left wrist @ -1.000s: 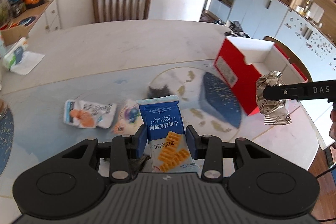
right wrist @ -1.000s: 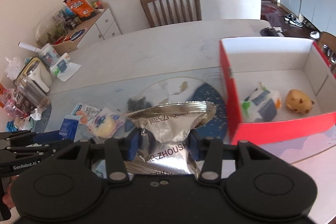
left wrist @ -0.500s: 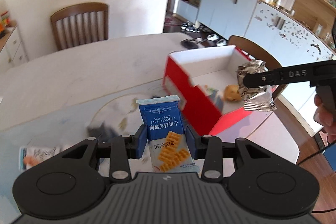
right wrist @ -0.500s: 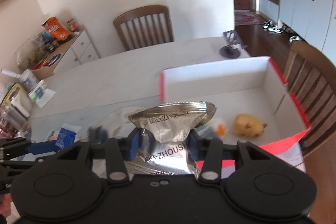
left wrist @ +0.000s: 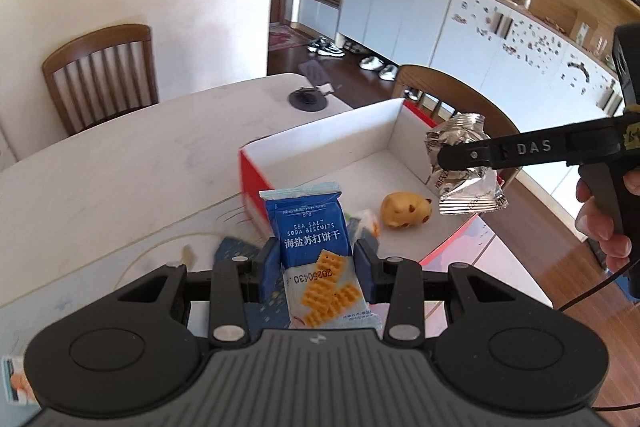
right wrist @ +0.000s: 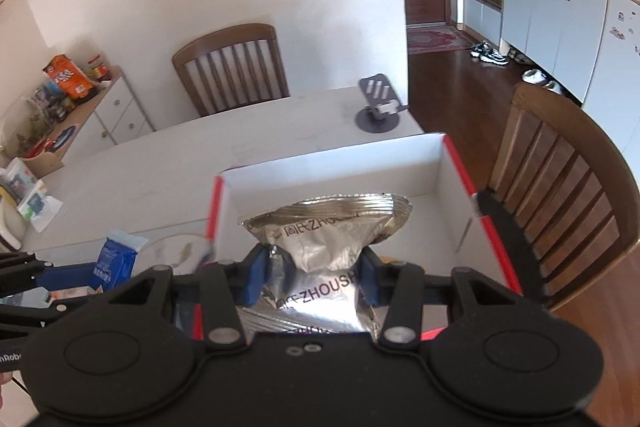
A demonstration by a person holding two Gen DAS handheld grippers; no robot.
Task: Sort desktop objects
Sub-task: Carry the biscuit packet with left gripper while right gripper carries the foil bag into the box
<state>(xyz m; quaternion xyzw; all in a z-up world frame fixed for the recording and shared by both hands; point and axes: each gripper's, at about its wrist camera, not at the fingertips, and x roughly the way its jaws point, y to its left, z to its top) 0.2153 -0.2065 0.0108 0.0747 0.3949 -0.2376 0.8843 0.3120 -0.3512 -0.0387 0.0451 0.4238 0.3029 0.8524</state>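
Left gripper (left wrist: 316, 263) jaws clamped on soda biscuit packet (left wrist: 314, 239); right gripper (right wrist: 310, 273) jaws clamped on silver foil pouch (right wrist: 320, 243), above red box (right wrist: 436, 175) at 12 o'clock.

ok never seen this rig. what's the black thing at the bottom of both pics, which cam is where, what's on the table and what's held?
No robot here: a person holds a two-finger gripper in each hand, each carrying a fisheye camera looking along its fingers. The black shape is the gripper's own body.

Left wrist view: the left gripper is shut on a blue soda biscuit packet.

Right wrist view: the right gripper is shut on a silver foil packet, held over the red box.

On the table, that box holds a yellow toy.
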